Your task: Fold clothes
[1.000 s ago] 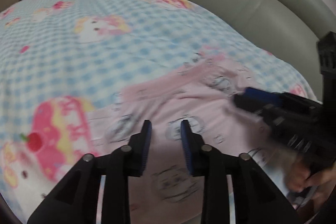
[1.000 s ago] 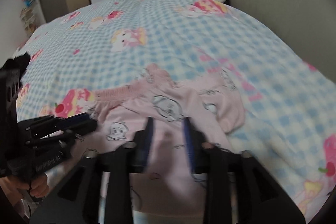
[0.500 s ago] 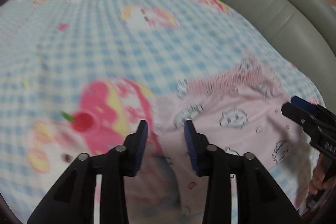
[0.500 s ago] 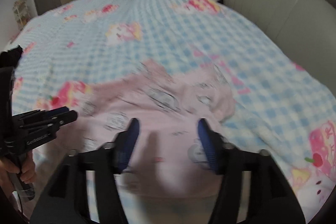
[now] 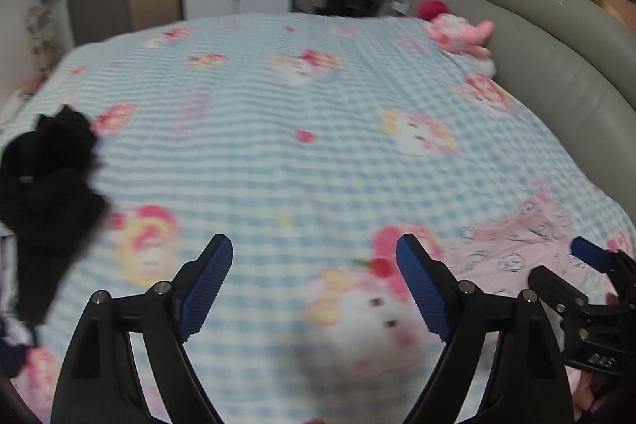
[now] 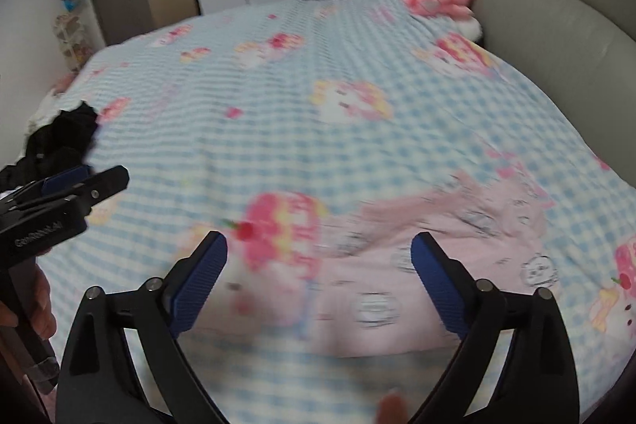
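Observation:
A pink printed garment [image 6: 437, 265] lies flat on the blue checked bedspread [image 6: 298, 126], near the bed's front right. It also shows in the left wrist view [image 5: 516, 245] at the right. My right gripper [image 6: 318, 281] is open and empty, raised over the garment's left edge. My left gripper [image 5: 314, 281] is open and empty over bare bedspread [image 5: 278, 146], left of the garment. A heap of black clothes [image 5: 43, 185] lies at the bed's left edge, also in the right wrist view [image 6: 63, 142].
A grey padded headboard [image 5: 556, 58] curves along the right. A pink plush toy [image 5: 457, 30] sits at the far right corner of the bed. A door, boxes and a dark wardrobe stand beyond the bed.
Both grippers have opened wide and swung up and to the left, away from the pink garment, which lies released on the bed. The black clothes have come into view.

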